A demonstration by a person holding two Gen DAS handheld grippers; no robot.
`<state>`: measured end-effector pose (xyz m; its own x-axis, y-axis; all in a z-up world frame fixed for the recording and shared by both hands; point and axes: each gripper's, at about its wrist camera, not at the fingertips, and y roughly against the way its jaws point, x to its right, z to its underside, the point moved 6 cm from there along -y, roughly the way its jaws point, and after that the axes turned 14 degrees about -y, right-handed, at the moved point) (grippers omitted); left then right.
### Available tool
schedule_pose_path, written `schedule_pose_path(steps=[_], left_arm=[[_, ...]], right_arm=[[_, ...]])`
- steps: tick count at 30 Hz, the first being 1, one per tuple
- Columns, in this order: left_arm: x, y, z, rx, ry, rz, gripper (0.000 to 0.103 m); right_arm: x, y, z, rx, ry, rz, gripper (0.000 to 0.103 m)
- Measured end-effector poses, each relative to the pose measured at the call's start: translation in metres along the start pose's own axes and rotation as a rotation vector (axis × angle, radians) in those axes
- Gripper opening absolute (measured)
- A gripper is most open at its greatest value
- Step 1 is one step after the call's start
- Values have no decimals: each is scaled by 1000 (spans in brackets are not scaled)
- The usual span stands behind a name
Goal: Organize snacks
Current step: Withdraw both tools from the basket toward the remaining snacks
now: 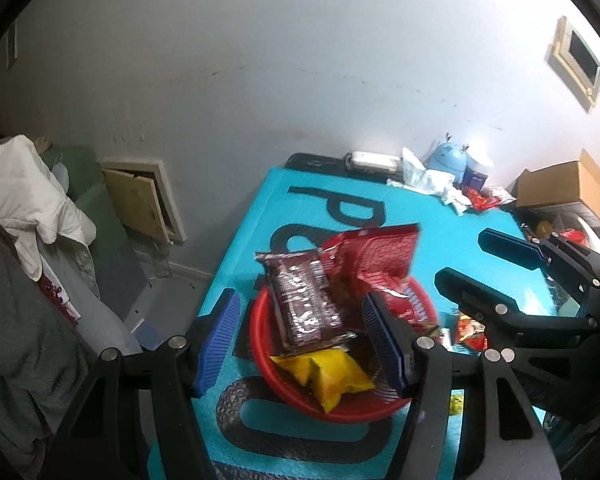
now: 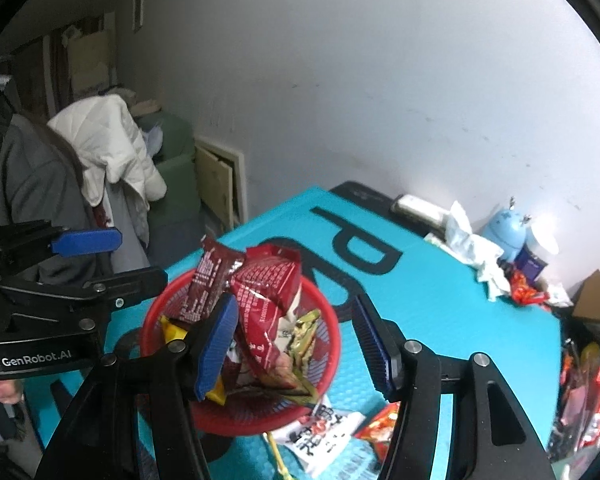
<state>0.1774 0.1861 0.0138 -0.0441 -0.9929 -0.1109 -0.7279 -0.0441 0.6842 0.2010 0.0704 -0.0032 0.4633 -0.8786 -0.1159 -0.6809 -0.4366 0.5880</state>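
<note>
- Snacks filled the red basket [image 2: 328,344], which sat on the teal mat [image 1: 440,240] covering the table: a dark brown packet [image 1: 304,304], a red packet [image 1: 380,256] and a yellow packet [image 1: 328,376] were piled inside, the tallest ones sticking up over the rim.
- Several packets lay loose outside the basket: a white printed one [image 2: 324,436] touching its near rim and a small red-orange one [image 2: 380,424] just beside that.
- Left tongs [image 1: 300,344] hung spread above the basket, pinching nothing.
- Right tongs [image 2: 296,344] were also spread and empty, over the basket's heap.
- Judged from this, one drop into the basket looked finished, with collecting of the stragglers still open.
- Next move would call for lowering one set of tongs to a loose packet, gripping it by an edge since it lay flat, and lifting it clear over the rim.
</note>
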Motion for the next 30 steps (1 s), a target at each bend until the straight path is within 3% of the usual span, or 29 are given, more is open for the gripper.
schedule_pose_path(steps=[14,30], left_arm=[[48,48,-10,81,-64,62,63],[114,70,4,92,-143,174,63]], right_arm=[[19,81,1,114,-21,48,59],[49,138,42,129,-88,116,59]])
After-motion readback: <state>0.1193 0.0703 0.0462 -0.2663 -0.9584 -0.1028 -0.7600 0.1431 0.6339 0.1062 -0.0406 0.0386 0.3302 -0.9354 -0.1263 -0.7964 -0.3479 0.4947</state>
